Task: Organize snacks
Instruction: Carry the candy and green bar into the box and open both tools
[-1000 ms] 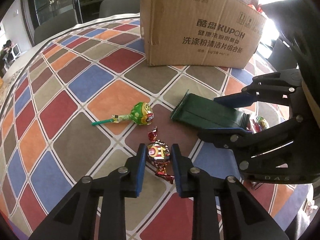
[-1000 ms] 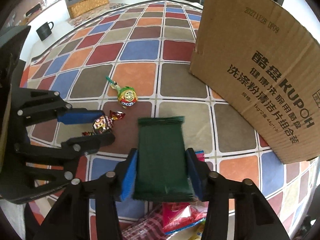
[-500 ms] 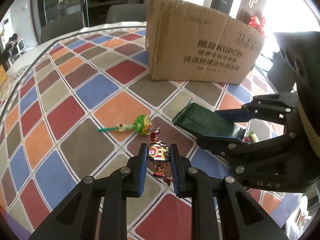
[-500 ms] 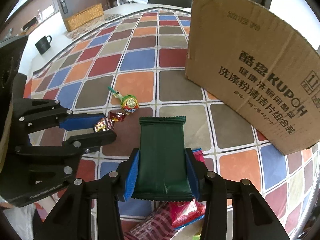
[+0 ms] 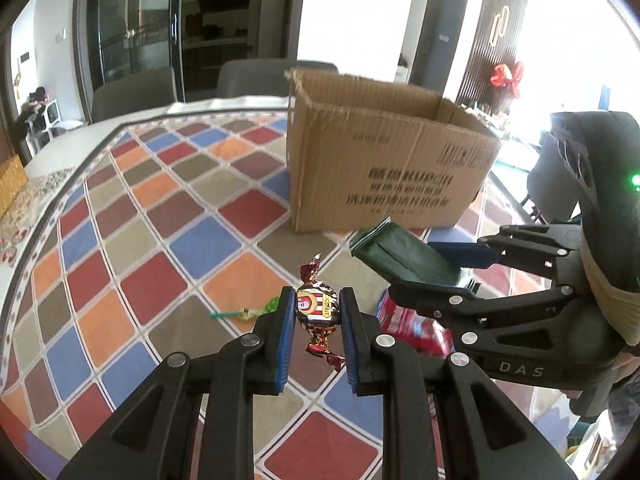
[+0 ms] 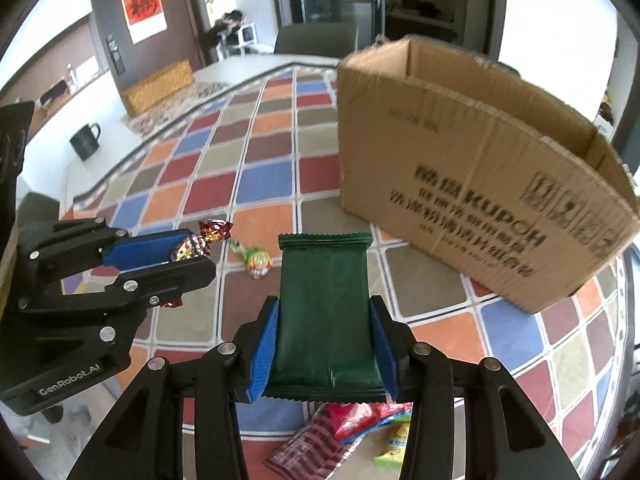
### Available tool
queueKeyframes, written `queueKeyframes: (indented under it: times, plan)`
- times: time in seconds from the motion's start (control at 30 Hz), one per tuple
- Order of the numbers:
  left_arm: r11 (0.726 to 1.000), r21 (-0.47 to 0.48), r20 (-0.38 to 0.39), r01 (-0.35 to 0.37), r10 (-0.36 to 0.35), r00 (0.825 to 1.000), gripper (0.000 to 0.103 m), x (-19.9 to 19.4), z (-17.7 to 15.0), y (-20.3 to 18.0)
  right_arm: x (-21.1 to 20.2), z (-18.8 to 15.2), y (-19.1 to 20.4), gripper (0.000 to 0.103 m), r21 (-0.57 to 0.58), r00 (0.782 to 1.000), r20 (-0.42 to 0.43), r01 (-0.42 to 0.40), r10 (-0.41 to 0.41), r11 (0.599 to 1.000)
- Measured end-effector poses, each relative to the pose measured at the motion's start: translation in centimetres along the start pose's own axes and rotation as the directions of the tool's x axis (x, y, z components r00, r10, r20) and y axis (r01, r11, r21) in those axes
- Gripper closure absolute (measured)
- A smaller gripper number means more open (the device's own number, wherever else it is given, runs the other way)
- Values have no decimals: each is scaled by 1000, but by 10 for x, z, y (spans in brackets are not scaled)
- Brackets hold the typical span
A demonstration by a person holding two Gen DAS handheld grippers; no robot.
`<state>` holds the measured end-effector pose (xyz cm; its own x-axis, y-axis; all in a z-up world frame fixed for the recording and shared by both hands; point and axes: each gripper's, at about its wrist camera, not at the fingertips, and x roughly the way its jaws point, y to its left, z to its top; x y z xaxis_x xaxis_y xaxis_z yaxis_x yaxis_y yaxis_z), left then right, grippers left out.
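My left gripper point(image 5: 317, 312) is shut on a foil-wrapped candy point(image 5: 318, 311) and holds it above the checkered tablecloth; it shows at the left of the right wrist view point(image 6: 191, 252). My right gripper point(image 6: 325, 320) is shut on a dark green snack packet point(image 6: 325, 308) held above the table; it shows at the right of the left wrist view point(image 5: 404, 258). An open cardboard box point(image 5: 384, 172) stands ahead on the table, also in the right wrist view point(image 6: 480, 184). A green lollipop point(image 6: 258, 260) lies on the cloth between the grippers.
Red and yellow-green snack packets point(image 6: 360, 420) lie on the cloth under my right gripper. A black mug point(image 6: 85, 142) and a wicker box point(image 6: 158, 86) stand far left. Chairs point(image 5: 256, 76) stand behind the table.
Both grippers have risen off the table with their snacks and tilted up toward the box. The lollipop stays on the cloth.
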<state>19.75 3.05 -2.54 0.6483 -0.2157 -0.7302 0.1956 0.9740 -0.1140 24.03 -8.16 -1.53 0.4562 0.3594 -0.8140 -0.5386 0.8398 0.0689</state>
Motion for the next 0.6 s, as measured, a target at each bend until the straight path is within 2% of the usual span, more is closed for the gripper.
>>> queueKeyframes:
  times: [0.27,0.6]
  plan:
    - [1000,28,83,7,-9,997,81,-24,25,-14,-31,8,-9,58,46,996,84,-2,-2,999]
    - [999,51,163,6,-14,987,81,-43,57,-25,-70,24,-26,58,114,980,196,4,-27,993]
